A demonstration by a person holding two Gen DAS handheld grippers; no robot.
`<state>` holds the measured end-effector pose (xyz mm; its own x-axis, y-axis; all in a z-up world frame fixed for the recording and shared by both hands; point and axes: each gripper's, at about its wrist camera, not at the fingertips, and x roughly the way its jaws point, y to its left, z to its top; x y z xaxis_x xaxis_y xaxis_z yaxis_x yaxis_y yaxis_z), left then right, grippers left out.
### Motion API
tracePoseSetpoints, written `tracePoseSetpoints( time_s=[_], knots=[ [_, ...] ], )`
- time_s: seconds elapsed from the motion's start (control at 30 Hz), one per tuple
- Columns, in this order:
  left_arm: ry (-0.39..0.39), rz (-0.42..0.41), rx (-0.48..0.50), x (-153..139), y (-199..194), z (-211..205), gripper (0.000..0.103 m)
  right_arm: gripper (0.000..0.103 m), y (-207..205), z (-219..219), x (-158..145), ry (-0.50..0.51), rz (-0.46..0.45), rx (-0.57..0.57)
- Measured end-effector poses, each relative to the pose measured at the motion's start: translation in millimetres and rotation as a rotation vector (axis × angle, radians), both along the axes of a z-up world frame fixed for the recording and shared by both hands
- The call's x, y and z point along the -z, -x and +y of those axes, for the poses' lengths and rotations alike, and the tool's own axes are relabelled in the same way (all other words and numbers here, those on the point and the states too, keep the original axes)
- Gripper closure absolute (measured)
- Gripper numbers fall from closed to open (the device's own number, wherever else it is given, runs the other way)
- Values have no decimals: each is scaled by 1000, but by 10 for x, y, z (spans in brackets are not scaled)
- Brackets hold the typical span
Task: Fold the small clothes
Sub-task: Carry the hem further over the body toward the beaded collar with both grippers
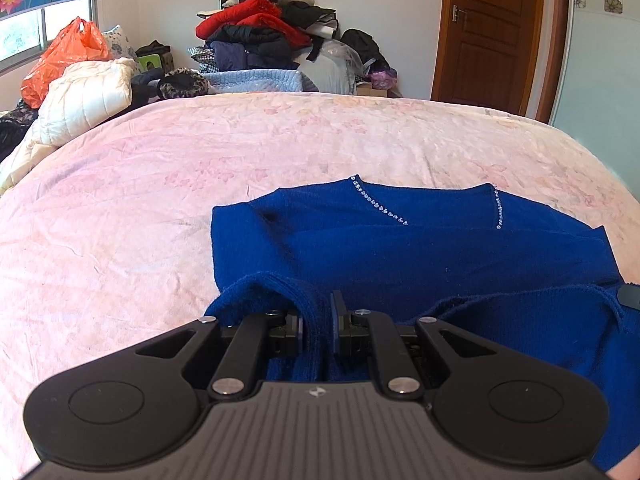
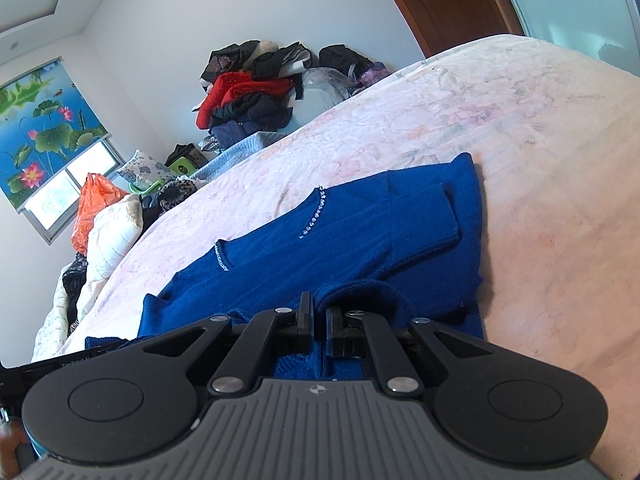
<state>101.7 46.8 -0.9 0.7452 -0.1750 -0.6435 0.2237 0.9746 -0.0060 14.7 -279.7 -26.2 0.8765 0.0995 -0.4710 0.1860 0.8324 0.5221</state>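
A royal-blue knit sweater (image 1: pixel 400 248) with rows of small rhinestones at its neckline lies spread on a pink floral bedspread (image 1: pixel 200 168). My left gripper (image 1: pixel 318 316) is shut on a bunched fold of the sweater's near hem, with fabric pinched between the pads. In the right wrist view the same sweater (image 2: pixel 360 236) lies with a sleeve folded across its body. My right gripper (image 2: pixel 318 316) is shut on another fold of the near edge. The other gripper's black body (image 2: pixel 60 360) shows at the lower left of that view.
A tall heap of clothes (image 1: pixel 264 32) is stacked against the far wall beyond the bed. A white quilted jacket (image 1: pixel 84 100) and an orange plastic bag (image 1: pixel 60 56) sit at the bed's far left. A wooden door (image 1: pixel 488 32) stands at the right.
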Motion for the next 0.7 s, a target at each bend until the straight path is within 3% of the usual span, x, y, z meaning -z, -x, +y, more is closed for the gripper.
tracePoseSetpoints(
  time_s=[0.7],
  knots=[
    [7,-21,-14,-77,-249,-31,91,93,-145,-66,-30,-14,-13,5]
  ],
)
